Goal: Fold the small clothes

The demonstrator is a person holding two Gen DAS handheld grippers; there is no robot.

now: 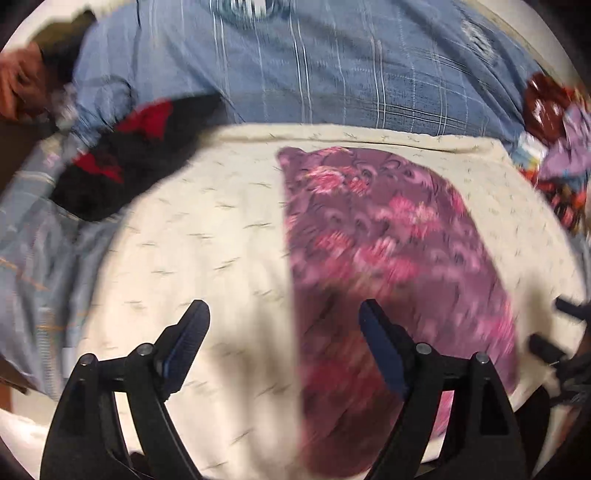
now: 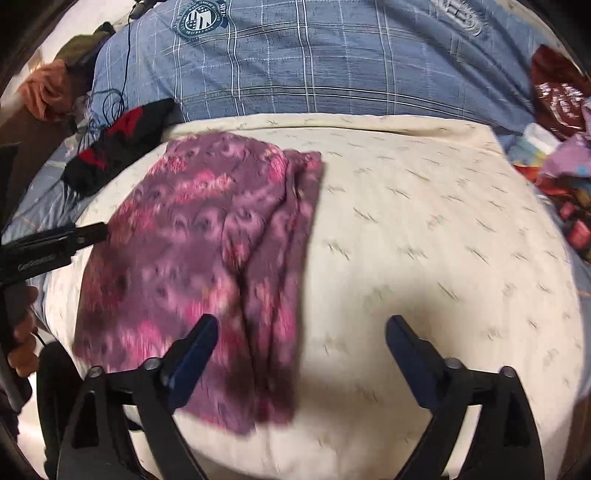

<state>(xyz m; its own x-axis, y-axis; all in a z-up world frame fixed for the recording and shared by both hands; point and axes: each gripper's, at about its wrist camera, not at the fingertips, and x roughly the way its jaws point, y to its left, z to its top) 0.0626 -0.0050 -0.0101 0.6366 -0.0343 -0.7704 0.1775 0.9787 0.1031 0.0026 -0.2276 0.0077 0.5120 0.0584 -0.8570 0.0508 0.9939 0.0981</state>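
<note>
Both grippers, left (image 1: 284, 332) and right (image 2: 301, 343), hang with jaws spread, holding nothing. A folded purple cloth (image 2: 207, 258) lies on the cream pad (image 2: 424, 240). Likely next: regrasp an edge for another fold.

A bed fills nearly the whole scene, covered with a blue checked bedspread (image 2: 332, 62) crossed by thin white lines and printed with round crest emblems (image 2: 201, 20); over its near part lies a cream quilted cover (image 2: 424, 229) dotted with small grey marks. At the left edge a brown wooden bed frame (image 2: 26, 136) shows, with a thin dark cable (image 2: 122, 74) trailing across the bedspread near it. Warm indoor light falls on the cream cover, and soft dark shadows lie over its near part
</note>
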